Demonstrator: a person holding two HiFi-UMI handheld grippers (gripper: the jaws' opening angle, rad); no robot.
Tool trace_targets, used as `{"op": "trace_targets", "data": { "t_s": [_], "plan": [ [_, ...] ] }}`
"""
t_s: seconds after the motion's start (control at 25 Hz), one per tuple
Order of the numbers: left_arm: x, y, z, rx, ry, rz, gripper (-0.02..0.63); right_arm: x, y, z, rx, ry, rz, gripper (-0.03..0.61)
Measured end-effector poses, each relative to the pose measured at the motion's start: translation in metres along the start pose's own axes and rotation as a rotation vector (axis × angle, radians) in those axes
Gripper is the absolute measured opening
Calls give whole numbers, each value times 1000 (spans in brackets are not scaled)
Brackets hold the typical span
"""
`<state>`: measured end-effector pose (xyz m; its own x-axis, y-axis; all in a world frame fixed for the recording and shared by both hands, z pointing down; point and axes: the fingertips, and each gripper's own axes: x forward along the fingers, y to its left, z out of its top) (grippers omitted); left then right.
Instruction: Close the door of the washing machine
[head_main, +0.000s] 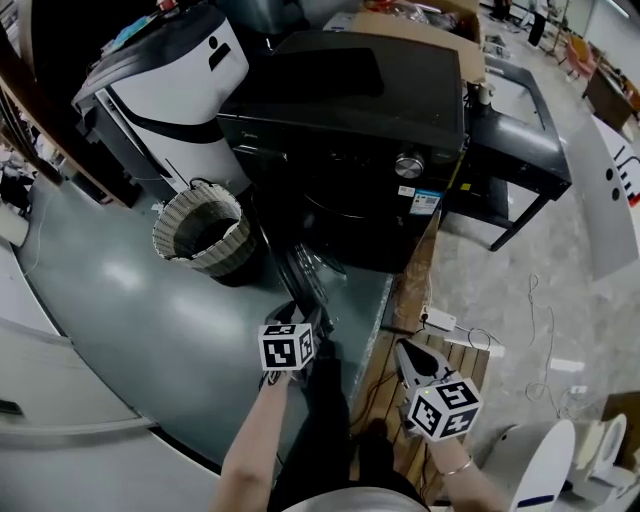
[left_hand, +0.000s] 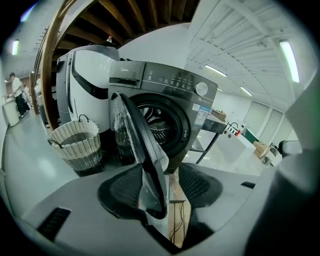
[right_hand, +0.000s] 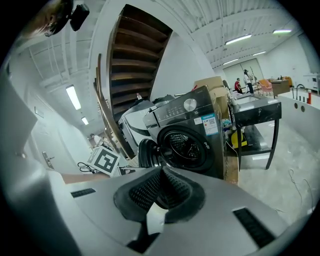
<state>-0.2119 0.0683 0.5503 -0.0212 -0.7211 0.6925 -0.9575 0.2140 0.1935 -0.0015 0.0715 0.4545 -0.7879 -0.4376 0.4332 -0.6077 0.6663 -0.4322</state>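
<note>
While the door (head_main: 298, 272) stands swung out towards the near side in the head view, the left gripper (head_main: 303, 314) sits at its near edge, the right gripper (head_main: 403, 350) apart rightward. Left gripper view: jaws wide, door edge between, unpinched. Right gripper view: jaws together, empty.

Open workshop hall, strip lights (left_hand: 289, 60), washing machine (head_main: 345, 110), metal table (head_main: 520, 150)

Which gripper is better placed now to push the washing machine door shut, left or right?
Left. The left gripper has its open jaws around the edge of the open door; the right gripper is shut and stands apart from it.
</note>
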Motion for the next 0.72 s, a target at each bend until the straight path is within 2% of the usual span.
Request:
{"op": "trace_targets", "data": {
  "t_s": [0.52, 0.72],
  "plan": [
    [65, -79, 40, 134, 30, -128, 249, 8, -47, 17, 75, -36, -91, 8],
    [89, -100, 60, 142, 23, -174, 249, 12, -62, 23, 100, -49, -136, 8]
  ]
}}
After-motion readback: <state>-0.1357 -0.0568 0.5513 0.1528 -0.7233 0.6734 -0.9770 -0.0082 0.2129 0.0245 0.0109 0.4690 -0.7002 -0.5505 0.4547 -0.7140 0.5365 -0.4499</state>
